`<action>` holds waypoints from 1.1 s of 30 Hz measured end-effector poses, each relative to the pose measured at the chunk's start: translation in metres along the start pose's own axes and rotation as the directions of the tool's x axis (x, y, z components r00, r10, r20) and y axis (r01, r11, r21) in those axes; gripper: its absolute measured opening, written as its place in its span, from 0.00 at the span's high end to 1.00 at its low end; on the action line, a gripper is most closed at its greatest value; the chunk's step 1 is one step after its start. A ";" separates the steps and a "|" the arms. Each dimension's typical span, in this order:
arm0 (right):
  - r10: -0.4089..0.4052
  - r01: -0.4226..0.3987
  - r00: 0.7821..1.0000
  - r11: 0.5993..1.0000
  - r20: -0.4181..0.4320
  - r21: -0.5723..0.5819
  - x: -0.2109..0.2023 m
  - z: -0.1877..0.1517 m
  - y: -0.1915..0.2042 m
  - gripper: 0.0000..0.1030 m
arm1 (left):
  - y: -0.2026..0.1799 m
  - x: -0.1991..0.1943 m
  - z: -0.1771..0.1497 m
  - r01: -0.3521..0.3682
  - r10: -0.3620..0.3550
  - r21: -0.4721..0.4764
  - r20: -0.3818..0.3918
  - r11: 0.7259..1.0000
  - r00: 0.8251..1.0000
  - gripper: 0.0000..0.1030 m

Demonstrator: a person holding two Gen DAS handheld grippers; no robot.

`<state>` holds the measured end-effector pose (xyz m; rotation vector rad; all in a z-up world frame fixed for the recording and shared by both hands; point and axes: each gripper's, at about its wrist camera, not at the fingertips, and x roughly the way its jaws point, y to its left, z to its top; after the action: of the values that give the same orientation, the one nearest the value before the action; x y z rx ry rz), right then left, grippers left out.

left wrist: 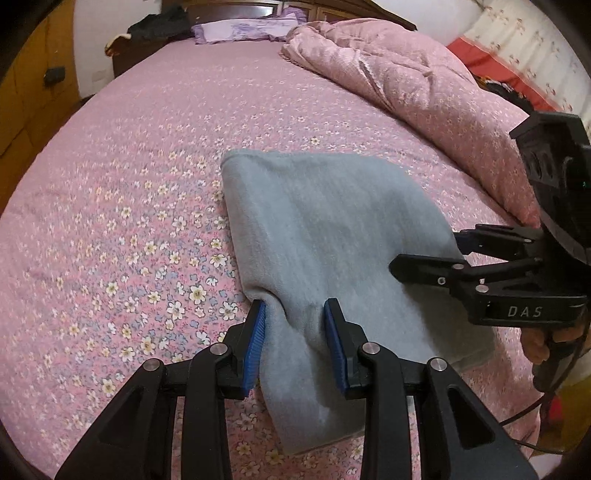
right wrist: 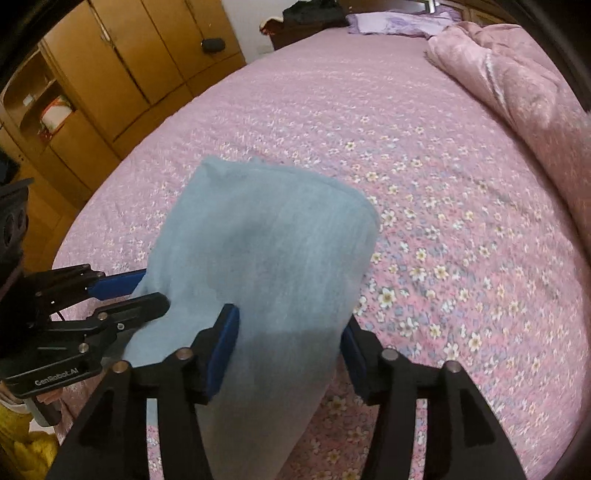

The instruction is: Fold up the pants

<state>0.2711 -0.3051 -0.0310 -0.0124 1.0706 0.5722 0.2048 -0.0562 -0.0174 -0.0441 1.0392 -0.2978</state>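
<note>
The grey-blue fleece pants [left wrist: 325, 229] lie folded on the pink flowered bed [left wrist: 129, 166], with the near edge lifted. My left gripper [left wrist: 295, 317] has its blue pads on either side of a bunched strip of the pants' near left edge. My right gripper [left wrist: 428, 251] holds the pants' right edge. In the right wrist view the pants [right wrist: 273, 251] drape up between the right gripper's [right wrist: 291, 325] pads, and the left gripper [right wrist: 147, 291] grips the cloth's left side. The cloth hides part of the right gripper's far pad.
A rumpled pink quilt [left wrist: 417, 85] lies along the bed's right side. Purple pillows [left wrist: 243, 29] sit at the headboard. Wooden wardrobes [right wrist: 110, 74] stand left of the bed. A red and cream cloth [left wrist: 517, 51] is at the far right.
</note>
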 end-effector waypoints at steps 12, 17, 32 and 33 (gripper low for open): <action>-0.110 0.108 0.988 0.994 0.110 0.027 -0.062 -0.032 0.026 0.47 | -0.008 -0.020 -0.025 -0.086 0.088 0.084 -0.024 0.993 0.996 0.76; -0.074 0.071 0.995 0.997 0.065 0.035 -0.051 -0.062 0.037 0.52 | 0.000 -0.007 -0.032 -0.107 0.110 0.064 -0.045 0.992 0.993 0.76; -0.099 0.081 0.991 0.978 0.088 0.190 -0.028 -0.086 0.025 0.48 | 0.003 -0.023 -0.039 -0.137 0.138 0.035 -0.003 0.990 0.990 0.72; -0.112 0.092 0.990 0.977 0.091 0.194 -0.031 -0.087 0.027 0.48 | 0.003 -0.026 -0.040 -0.141 0.141 0.024 -0.006 0.990 0.990 0.72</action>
<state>0.1765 -0.3200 -0.0418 0.1261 1.0152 0.3727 0.1589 -0.0422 -0.0165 0.0518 1.0411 -0.1821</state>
